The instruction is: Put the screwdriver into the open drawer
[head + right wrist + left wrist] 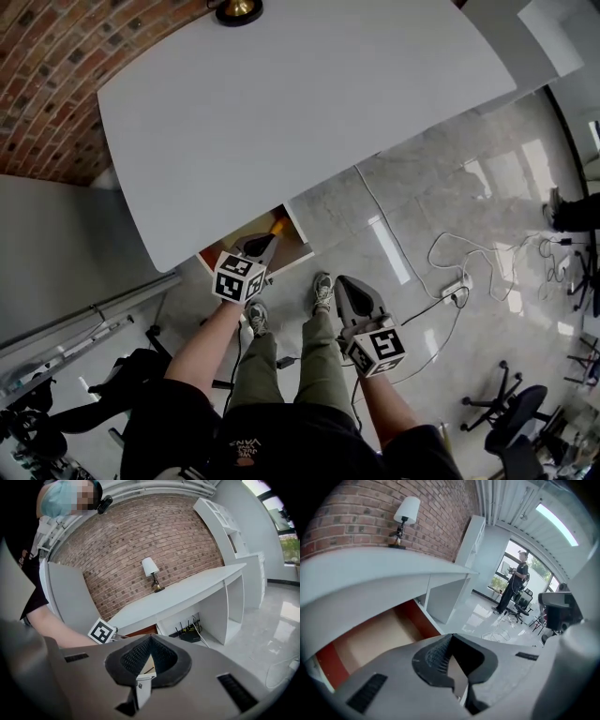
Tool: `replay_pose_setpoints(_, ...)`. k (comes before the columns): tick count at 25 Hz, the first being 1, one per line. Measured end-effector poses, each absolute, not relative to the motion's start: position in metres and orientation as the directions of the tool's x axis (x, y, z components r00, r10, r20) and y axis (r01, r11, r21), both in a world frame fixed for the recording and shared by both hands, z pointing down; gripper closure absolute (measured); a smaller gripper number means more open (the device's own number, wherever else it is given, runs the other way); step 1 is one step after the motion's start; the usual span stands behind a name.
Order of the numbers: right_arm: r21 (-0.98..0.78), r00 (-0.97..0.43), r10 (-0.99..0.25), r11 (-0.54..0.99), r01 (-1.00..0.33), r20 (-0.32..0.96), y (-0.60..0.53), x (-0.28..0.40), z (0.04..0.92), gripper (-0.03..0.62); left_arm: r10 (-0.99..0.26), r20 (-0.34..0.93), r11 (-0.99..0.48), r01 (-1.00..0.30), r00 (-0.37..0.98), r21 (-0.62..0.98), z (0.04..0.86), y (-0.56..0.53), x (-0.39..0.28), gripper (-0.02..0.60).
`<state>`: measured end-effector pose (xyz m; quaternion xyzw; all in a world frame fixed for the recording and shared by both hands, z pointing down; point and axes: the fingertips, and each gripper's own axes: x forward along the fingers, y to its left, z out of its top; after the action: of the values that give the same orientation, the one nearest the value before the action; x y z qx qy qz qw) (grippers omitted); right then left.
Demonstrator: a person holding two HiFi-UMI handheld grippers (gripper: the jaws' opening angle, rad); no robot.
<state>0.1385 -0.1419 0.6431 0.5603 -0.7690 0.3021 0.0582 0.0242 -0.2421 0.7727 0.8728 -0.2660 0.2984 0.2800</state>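
The screwdriver is probably the orange-yellow shape in the far right corner of the open red-sided wooden drawer, though that is unclear. Grey left gripper above it and right gripper are both clenched, empty. Placement looks done; next, withdraw

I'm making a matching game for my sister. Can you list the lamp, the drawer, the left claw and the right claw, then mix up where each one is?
Things:
1. lamp
2. drawer
3. left claw
4. right claw

Places:
A. above the floor, beside the person's leg
B. on the white desk, near the brick wall
C. held over the open drawer
D. under the desk, pulled out

Pairs: 1-B, 2-D, 3-C, 4-A
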Motion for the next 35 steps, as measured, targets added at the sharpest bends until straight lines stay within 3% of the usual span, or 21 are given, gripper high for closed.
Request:
replay_pose_setpoints(22, -0.311, -0.285, -0.893, 0.177, -0.934, 0.347, -0.115, 0.097, 0.538, 0.599, -0.445, 0.384, -0.765, -0.566, 0.809, 0.307, 0.564, -0.191, -0.035, 0.574)
replay_pose_setpoints(35, -0.263, -0.268, -0.920, 0.194, -0.945, 0.285, -0.090, 0.060, 0.482, 0.599, -0.460, 0.243, -0.830, -0.511, 0.854, 0.225, 0.463, -0.155, -0.067, 0.574)
